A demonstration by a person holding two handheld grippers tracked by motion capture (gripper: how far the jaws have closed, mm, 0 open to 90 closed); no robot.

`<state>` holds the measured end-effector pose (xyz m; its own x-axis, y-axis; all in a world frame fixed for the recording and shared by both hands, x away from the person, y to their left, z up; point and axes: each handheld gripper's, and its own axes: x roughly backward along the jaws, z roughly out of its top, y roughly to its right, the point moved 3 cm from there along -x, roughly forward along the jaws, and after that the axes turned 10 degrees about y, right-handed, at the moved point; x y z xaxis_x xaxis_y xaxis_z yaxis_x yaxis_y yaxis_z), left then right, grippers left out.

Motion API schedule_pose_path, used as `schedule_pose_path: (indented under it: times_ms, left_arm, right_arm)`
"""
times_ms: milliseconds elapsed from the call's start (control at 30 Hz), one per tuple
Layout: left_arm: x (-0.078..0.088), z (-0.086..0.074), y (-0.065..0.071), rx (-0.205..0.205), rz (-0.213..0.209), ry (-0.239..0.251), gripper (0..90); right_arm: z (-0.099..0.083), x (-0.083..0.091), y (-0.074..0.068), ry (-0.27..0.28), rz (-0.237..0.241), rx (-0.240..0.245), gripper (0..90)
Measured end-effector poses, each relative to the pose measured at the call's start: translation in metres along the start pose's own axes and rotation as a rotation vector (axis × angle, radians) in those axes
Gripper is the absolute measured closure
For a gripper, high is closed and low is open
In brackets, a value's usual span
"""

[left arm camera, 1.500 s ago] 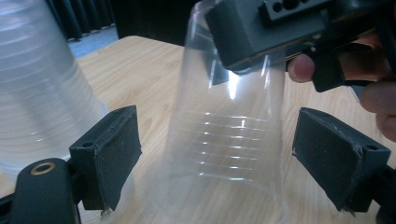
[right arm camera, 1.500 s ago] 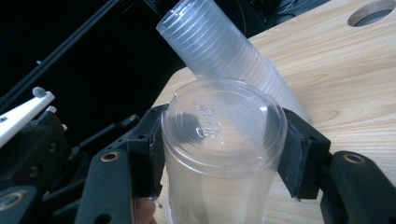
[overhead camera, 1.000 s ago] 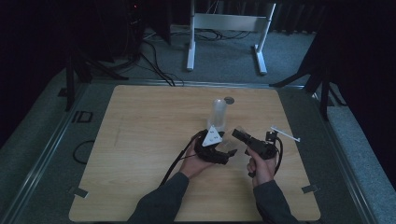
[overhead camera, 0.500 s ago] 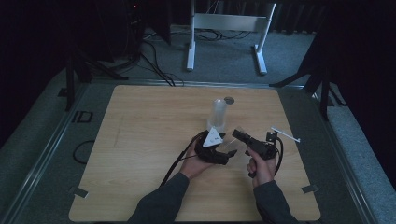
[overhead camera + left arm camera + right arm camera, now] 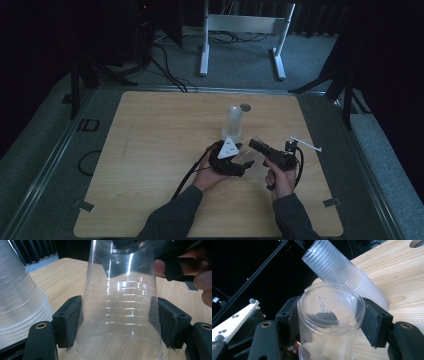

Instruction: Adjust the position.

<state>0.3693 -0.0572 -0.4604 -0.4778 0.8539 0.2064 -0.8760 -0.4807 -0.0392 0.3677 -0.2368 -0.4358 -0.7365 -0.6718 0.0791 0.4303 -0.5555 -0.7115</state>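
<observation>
A clear plastic cup (image 5: pixel 120 302) is held low over the wooden table (image 5: pixel 150 150) between both grippers. My left gripper (image 5: pixel 117 322) is shut on its ribbed wall near the wide rim, one pad on each side. My right gripper (image 5: pixel 329 322) is shut on the same cup (image 5: pixel 329 307) near its closed base, which faces that camera. In the high view the left gripper (image 5: pixel 246 161) and the right gripper (image 5: pixel 256 146) meet nose to nose right of the table's middle. A tall stack of clear cups (image 5: pixel 233 122) stands just behind them.
The stack of cups (image 5: pixel 17 302) sits close on the left gripper's left and leans into the right gripper view (image 5: pixel 347 277). A small round grey disc (image 5: pixel 245 106) lies behind the stack. A white metal stand (image 5: pixel 240 25) is on the floor beyond the table.
</observation>
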Motion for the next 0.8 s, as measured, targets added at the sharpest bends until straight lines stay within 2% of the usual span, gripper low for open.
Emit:
schedule_pose_path:
  times_ms: [200, 533, 800]
  left_arm:
    - [0.002, 0.001, -0.002, -0.003, -0.006, -0.002, 28.1]
    - [0.006, 0.003, -0.005, -0.012, -0.02, -0.01, 28.4]
    - [0.01, 0.005, -0.01, -0.012, -0.019, -0.014, 28.3]
  right_arm:
    - [-0.001, 0.0, -0.001, -0.011, 0.007, 0.013, 34.8]
    - [-0.001, 0.002, -0.007, -0.05, 0.02, 0.109, 33.1]
    - [-0.001, 0.007, -0.007, -0.071, 0.027, 0.14, 33.2]
